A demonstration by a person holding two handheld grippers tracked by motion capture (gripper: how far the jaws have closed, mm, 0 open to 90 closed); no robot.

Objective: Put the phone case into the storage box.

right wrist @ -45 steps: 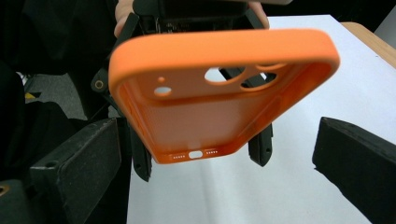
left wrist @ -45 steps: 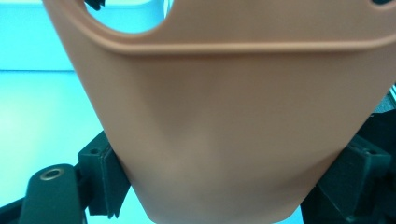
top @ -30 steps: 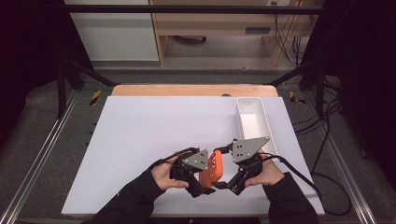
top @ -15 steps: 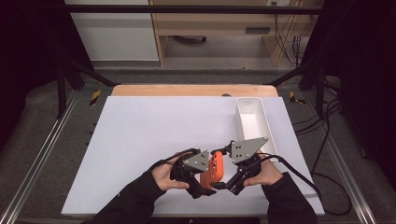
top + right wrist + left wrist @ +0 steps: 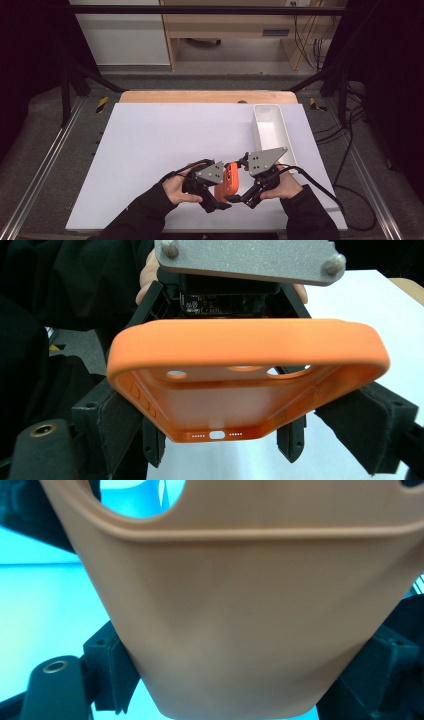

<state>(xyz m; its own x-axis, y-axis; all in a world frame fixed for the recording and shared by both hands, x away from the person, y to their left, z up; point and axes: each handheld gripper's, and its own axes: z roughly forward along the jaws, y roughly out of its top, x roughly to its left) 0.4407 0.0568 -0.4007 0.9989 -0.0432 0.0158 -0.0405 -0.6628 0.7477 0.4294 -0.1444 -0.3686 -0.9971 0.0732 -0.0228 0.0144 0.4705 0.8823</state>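
An orange phone case [image 5: 227,181] is held above the white table [image 5: 150,150] at its 6 o'clock edge, clamped by the left gripper [image 5: 216,201] at 9 o'clock and the right gripper [image 5: 241,196] at 3 o'clock. A white tray [image 5: 270,131] is seen at 2 o'clock.

Even light on the table, dark surroundings.
The white table [image 5: 165,150] is bright and without glare; shadows are soft. The left gripper view has a cyan tint, and the orange case [image 5: 250,605] is blurred there.
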